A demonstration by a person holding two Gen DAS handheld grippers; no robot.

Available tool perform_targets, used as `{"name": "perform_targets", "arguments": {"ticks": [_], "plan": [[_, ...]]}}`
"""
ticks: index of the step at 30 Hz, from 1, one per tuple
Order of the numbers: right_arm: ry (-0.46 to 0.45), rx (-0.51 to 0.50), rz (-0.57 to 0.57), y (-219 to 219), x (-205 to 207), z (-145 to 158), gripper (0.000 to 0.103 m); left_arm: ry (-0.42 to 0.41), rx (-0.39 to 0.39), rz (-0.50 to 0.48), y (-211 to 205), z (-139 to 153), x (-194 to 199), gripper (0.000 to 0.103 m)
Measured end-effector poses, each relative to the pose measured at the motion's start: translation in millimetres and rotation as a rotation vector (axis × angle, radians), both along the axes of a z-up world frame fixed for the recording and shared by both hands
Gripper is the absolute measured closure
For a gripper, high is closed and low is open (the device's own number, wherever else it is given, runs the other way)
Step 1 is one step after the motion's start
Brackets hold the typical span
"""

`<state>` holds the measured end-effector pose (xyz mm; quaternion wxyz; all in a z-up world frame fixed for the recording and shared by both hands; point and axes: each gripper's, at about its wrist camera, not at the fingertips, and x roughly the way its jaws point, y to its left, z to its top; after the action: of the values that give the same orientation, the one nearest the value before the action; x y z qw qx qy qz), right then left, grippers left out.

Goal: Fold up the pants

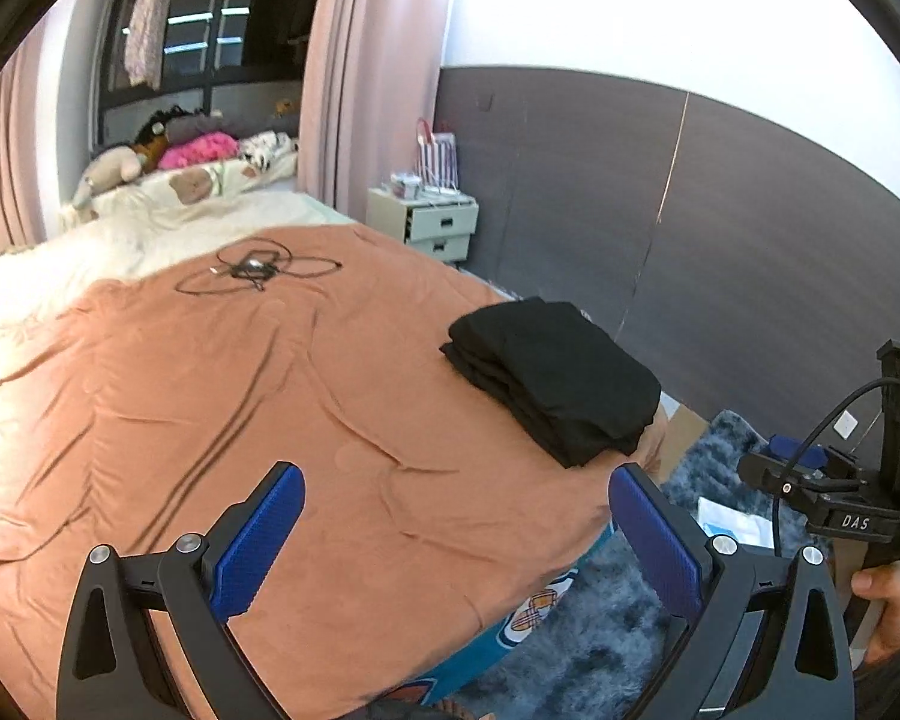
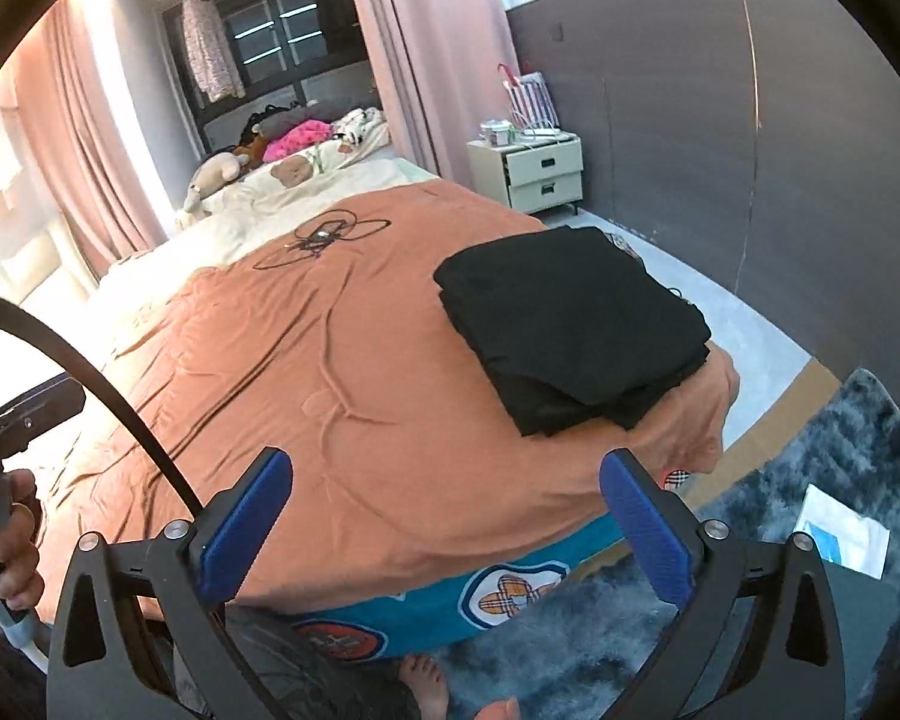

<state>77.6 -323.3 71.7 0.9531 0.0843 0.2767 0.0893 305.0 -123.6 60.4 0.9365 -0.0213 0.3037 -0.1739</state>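
Observation:
Black pants (image 1: 561,375) lie folded in a compact stack near the right corner of the orange bedspread (image 1: 240,396); they also show in the right wrist view (image 2: 570,324). My left gripper (image 1: 456,531) is open and empty, held above the bed's near edge, short of the pants. My right gripper (image 2: 447,519) is open and empty, also above the near edge, with the pants ahead and slightly right. The right gripper's body shows at the right edge of the left wrist view (image 1: 840,498).
A coiled black cable (image 1: 252,270) lies on the bedspread farther back. Pillows and plush toys (image 1: 168,168) sit at the head. A white nightstand (image 1: 432,225) stands by the grey wall. A blue-grey shaggy rug (image 2: 810,480) with a white paper (image 2: 843,531) covers the floor.

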Motion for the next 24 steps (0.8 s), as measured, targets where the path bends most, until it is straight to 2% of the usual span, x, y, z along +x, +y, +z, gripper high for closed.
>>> {"name": "perform_targets", "arguments": {"ticks": [13,17,24], "plan": [[-0.060,-0.037,0.043,16,-73,0,0.000,-0.089,0.034,0.005,24,18,-83,0.001],[-0.093,-0.051,0.053,20,-89,-2,0.000,-0.116,0.053,0.034,34,23,-105,0.001],[-0.143,-0.016,0.101,21,-119,-17,0.000,-0.132,0.045,0.102,52,21,-139,0.001]]}}
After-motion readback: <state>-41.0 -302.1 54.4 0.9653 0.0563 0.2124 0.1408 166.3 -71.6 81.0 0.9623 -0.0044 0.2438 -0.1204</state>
